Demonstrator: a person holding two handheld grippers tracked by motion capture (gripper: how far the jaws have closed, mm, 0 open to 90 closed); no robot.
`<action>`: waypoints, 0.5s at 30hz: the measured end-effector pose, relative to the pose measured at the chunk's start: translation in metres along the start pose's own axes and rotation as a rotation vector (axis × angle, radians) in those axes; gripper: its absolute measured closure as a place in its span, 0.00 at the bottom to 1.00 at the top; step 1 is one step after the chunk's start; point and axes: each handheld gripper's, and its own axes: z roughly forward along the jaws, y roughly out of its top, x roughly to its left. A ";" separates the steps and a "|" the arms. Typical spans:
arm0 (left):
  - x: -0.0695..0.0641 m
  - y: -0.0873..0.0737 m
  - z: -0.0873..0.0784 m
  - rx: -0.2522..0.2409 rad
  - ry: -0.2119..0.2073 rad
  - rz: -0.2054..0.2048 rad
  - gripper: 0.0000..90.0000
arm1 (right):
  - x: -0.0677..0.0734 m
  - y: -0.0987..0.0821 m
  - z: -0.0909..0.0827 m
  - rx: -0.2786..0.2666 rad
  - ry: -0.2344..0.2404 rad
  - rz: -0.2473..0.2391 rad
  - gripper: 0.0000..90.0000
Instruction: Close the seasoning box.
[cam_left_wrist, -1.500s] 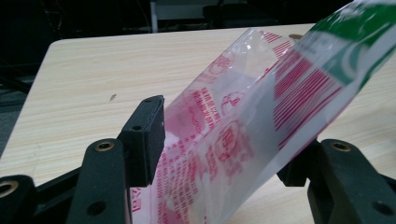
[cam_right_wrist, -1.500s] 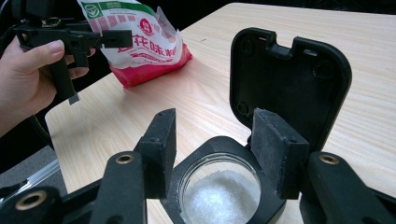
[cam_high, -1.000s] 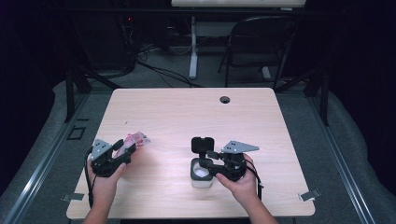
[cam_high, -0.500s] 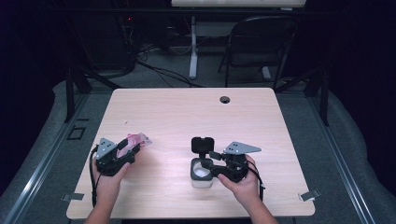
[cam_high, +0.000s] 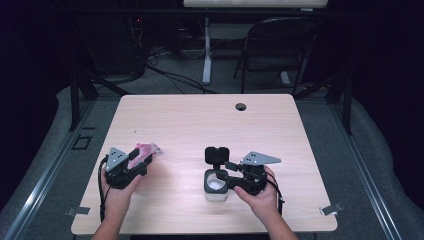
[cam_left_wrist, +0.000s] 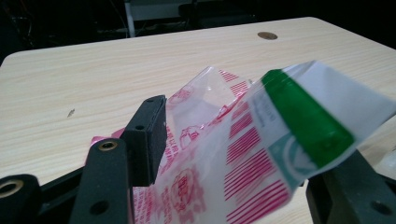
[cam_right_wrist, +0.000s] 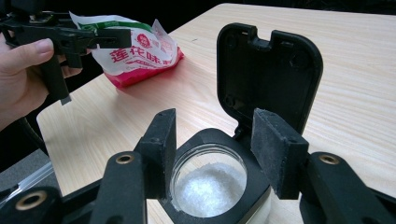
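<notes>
Seasoning packet (cam_high: 145, 151), a red-and-white plastic bag with a green strip at its top, is sitting at the left of the wooden table (cam_high: 200, 120) in the high view, with the left gripper (cam_high: 134, 161) at its near end. Nearer the middle, the right gripper (cam_high: 226, 176) is reaching onto a white jar (cam_high: 216, 186) whose black flip lid (cam_high: 217, 155) is standing open, probably so that the jar stays put for filling. A black folding chair (cam_high: 280, 45) and cables are resting on the grey floor beyond.

In the left gripper view, the packet's crinkled top (cam_left_wrist: 261, 135) is lying between the wide-spread jaws; the left pad (cam_left_wrist: 147, 137) is standing just beside the film, and whether the jaws are actually pinching it cannot be told.

In the right gripper view, the right gripper (cam_right_wrist: 212, 149) is straddling the jar's black collar (cam_right_wrist: 210, 140), jaws close against it on either side and seemingly clamping it. White granules (cam_right_wrist: 210, 186) are showing inside. Farther off, the packet (cam_right_wrist: 135, 51) is lying on the table, its top lifted in the left gripper (cam_right_wrist: 100, 37).
</notes>
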 end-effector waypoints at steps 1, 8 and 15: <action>-0.002 0.001 0.000 0.002 -0.003 0.003 0.49 | 0.000 0.000 0.000 -0.002 0.001 -0.001 0.56; -0.018 0.004 0.004 0.017 -0.060 0.046 0.49 | -0.001 0.003 -0.005 -0.015 -0.005 0.000 0.57; -0.033 0.000 0.009 0.032 -0.082 0.068 0.48 | -0.007 0.004 -0.007 -0.011 -0.031 0.018 0.57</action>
